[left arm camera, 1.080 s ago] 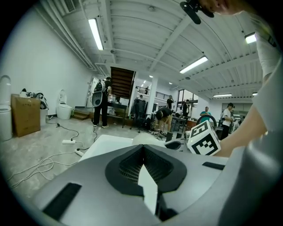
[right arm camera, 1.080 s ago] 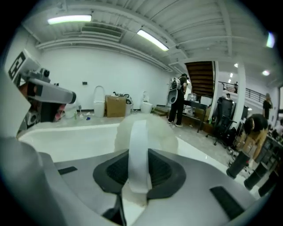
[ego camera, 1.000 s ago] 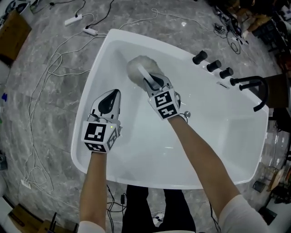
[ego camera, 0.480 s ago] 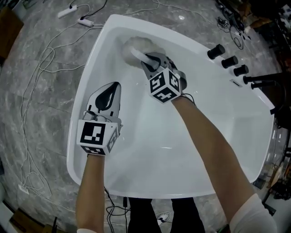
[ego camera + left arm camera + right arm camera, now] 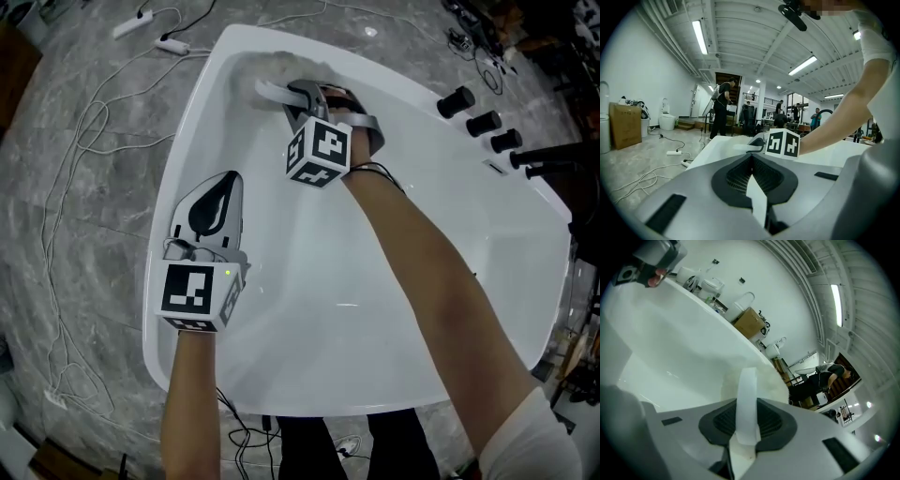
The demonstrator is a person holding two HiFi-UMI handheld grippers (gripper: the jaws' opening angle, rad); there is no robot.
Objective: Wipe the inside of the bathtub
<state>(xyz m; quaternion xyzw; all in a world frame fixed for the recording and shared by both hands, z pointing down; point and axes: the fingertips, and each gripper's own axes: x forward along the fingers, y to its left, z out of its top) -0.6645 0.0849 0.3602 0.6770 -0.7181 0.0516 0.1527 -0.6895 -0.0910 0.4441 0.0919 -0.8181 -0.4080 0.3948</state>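
Clamps the right gripper (image 5: 298, 94) onto the flat white plastic handle (image 5: 272, 90) of a fluffy off-white wiping pad (image 5: 270, 66), jaws pinching the strip from both sides. Presses the pad against the inner wall at the far left corner of the glossy white bathtub (image 5: 375, 309), just below the rim, with the arm stretched out along the tub. Looks like a grip chosen so that the handle gives reach and the soft face lies flat on the curved wall, where a scrubbing stroke needs steady pressure. Holds the left gripper (image 5: 217, 202) just inside the left rim of the tub, well apart from the pad, jaws closed together with nothing between them. Probably parks it there to stay out of the wiping path, since the job needs only one tool. Cannot tell from the gloss which parts of the basin are already wiped. Has three black round knobs (image 5: 483, 122) and a black tap (image 5: 548, 155) on the right rim, clear of the work. Offers no brand, label or readable words anywhere, only black-and-white square marker patterns on the grippers' cubes.
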